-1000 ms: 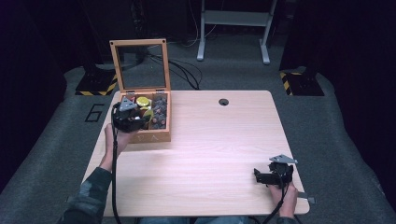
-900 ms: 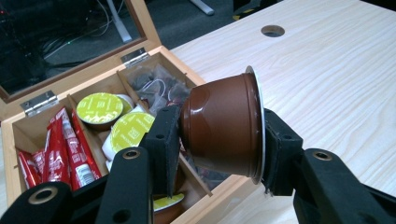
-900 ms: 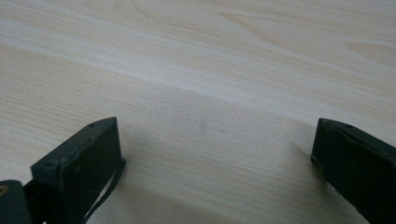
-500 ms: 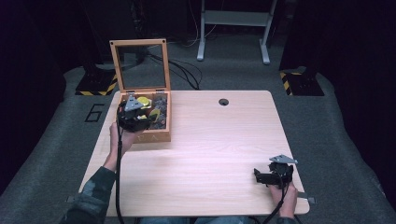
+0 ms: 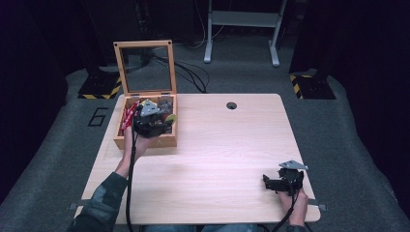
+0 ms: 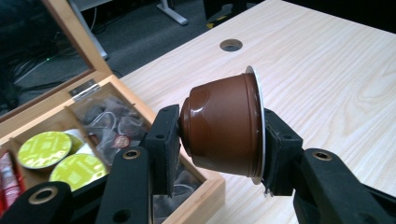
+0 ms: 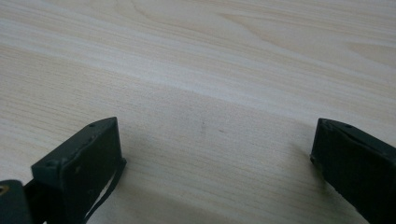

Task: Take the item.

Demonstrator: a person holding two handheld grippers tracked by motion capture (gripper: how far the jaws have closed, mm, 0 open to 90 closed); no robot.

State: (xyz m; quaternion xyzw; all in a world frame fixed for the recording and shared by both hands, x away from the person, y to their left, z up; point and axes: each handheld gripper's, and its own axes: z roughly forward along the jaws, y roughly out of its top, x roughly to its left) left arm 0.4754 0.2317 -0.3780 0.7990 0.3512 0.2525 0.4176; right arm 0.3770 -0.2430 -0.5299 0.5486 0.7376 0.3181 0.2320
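Capsule run, mid-carry I'd say. Left gripper (image 6: 219, 135) has its jaws clamped on a brown coffee capsule (image 6: 224, 123), one pad on the base and the other on the foil lid end, so it sits sideways in the grip. It hangs over the front right corner of the open wooden box (image 5: 126, 141), above the compartment with the tea bags (image 6: 109, 123); two green-topped capsules (image 6: 58, 158) sit in the next compartment over. Right gripper (image 5: 280, 181) rests low near the table's (image 5: 227, 145) front right edge with its jaws wide apart and only bare wood between them. My read: the pick is done and the capsule is being taken out. Next move needs a clear carry past the box wall to open tabletop, then setting it down gently so it doesn't roll.
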